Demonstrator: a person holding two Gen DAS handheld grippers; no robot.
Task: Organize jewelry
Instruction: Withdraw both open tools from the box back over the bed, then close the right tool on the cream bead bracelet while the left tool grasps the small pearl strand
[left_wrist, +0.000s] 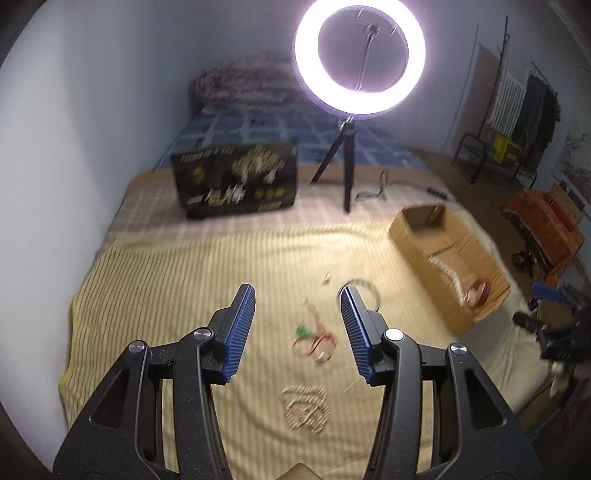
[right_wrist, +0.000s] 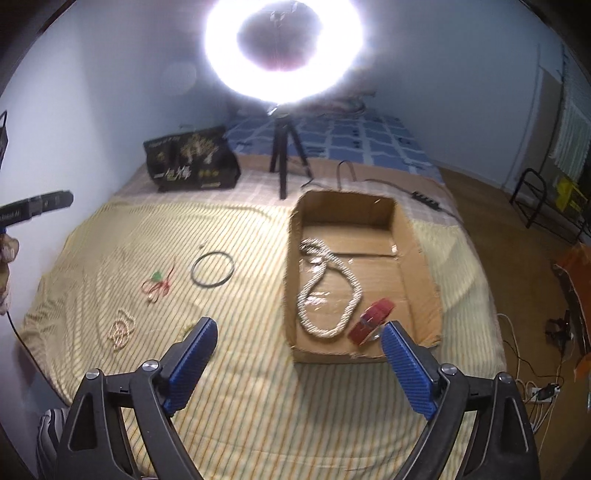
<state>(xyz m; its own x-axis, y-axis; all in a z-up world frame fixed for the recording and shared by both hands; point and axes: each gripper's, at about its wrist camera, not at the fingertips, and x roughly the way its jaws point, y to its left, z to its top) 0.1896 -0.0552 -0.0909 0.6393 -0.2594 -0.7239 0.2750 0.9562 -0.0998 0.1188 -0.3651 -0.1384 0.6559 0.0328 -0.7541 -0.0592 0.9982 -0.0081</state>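
On the yellow striped bedspread lie a red cord with a green bead, a pale beaded piece and a thin dark ring. My left gripper hangs open above the red cord, with nothing between its pads. An open cardboard box holds a white beaded rope necklace and a red bangle. My right gripper stands wide open just before the box's near wall, holding nothing.
A lit ring light on a black tripod stands behind the box. A black printed bag stands at the back left by the wall. A cable trails past the box. The bed ends at the right above the floor.
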